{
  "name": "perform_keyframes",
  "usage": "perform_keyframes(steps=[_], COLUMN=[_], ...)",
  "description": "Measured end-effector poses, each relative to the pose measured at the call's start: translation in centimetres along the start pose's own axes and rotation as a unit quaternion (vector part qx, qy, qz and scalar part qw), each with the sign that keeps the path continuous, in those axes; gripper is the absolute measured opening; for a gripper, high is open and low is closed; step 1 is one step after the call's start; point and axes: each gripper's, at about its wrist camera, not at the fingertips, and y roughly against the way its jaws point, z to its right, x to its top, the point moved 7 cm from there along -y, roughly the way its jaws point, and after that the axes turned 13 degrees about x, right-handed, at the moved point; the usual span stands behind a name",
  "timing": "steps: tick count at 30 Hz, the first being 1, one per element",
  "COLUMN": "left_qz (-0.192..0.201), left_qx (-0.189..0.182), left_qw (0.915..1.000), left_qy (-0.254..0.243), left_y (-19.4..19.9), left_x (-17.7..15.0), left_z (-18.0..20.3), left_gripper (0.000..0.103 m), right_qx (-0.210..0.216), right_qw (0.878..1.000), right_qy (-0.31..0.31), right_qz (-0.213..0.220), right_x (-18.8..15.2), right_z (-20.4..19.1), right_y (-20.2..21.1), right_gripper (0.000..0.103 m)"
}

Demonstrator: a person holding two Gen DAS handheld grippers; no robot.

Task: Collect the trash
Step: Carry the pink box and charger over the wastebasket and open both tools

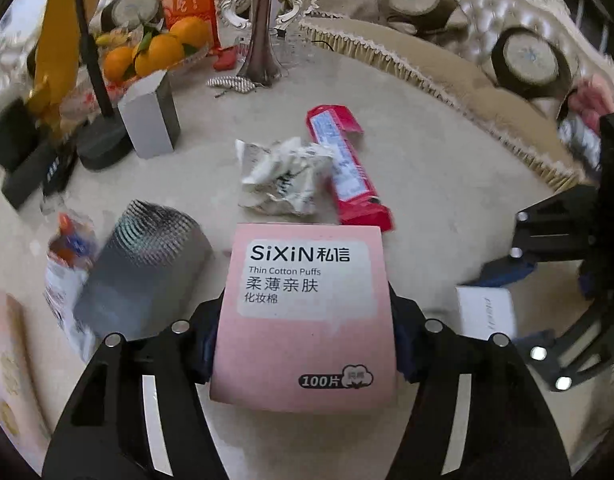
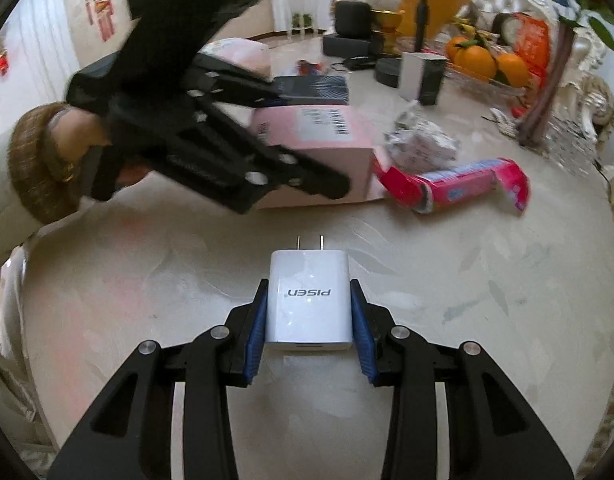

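With the left gripper (image 1: 305, 344) clamping the pink cardboard cotton-puff box (image 1: 305, 312) and the right gripper (image 2: 309, 312) gripping the white plastic wall charger (image 2: 309, 300), the smooth charger may slip, or get binned by mistake though it looks like no trash.

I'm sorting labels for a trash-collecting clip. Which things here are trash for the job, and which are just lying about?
Likely trash:
crumpled wrapper
torn red package
pink cotton puffs box, in left gripper

Lying about:
oranges
white charger, in right gripper

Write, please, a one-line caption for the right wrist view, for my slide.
Right gripper clamps a white PISEN charger above the table; left gripper holds a pink box.
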Motion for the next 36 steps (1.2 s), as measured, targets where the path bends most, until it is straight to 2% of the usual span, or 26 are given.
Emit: perform_keyframes(steps=[6,9,12,16,19,23,25,28,30,31,33,36], left_qz=[0.016,0.023,0.035,0.036,0.035,0.024,0.011,-0.037,-0.071,-0.089,-0.140,-0.199], left_qx=[0.050,0.057,0.057,0.077,0.059,0.042,0.043,0.054,0.045,0.040,0.007,-0.002], left_qw=[0.9970,0.9939,0.9906,0.9872,0.9831,0.9803,0.9818,0.9814,0.9790,0.9770,0.9706,0.9641], left_qy=[0.057,0.091,0.119,0.135,0.170,0.191,0.184,0.181,0.186,0.190,0.195,0.176], left_y=[4.0,7.7,12.1,17.4,20.8,24.6,25.8,24.9,23.1,21.9,18.3,13.8], left_x=[-2.6,-4.9,-7.9,-14.0,-19.3,-26.0,-29.0,-33.1,-35.1,-36.0,-37.9,-40.1], left_z=[0.4,1.0,2.6,5.8,8.1,11.7,13.4,15.0,15.6,15.9,17.1,18.8], left_gripper=[0.063,0.063,0.063,0.063,0.063,0.063,0.064,0.064,0.064,0.064,0.064,0.064], right_qx=[-0.053,-0.063,-0.083,-0.086,-0.079,-0.042,-0.020,0.021,0.040,0.044,0.044,0.041], right_qw=[0.998,0.995,0.994,0.994,0.994,0.996,0.998,0.999,0.997,0.997,0.994,0.986], right_qy=[-0.035,-0.050,-0.045,-0.028,-0.022,-0.025,-0.021,-0.032,-0.059,-0.068,-0.091,-0.117], right_qz=[0.025,0.051,0.058,0.067,0.068,0.068,0.060,0.033,0.010,-0.006,-0.047,-0.108], right_x=[-1.3,-2.2,-3.2,-5.5,-8.4,-12.4,-14.9,-18.3,-20.2,-20.9,-22.3,-24.0], right_z=[-1.5,-3.6,-6.2,-11.1,-15.3,-20.2,-23.1,-25.9,-26.2,-26.0,-24.5,-21.5], right_y=[2.8,4.8,5.9,6.6,7.1,8.2,8.6,8.1,6.4,5.2,1.9,-3.3], right_gripper=[0.036,0.036,0.036,0.036,0.036,0.036,0.036,0.036,0.036,0.036,0.036,0.036])
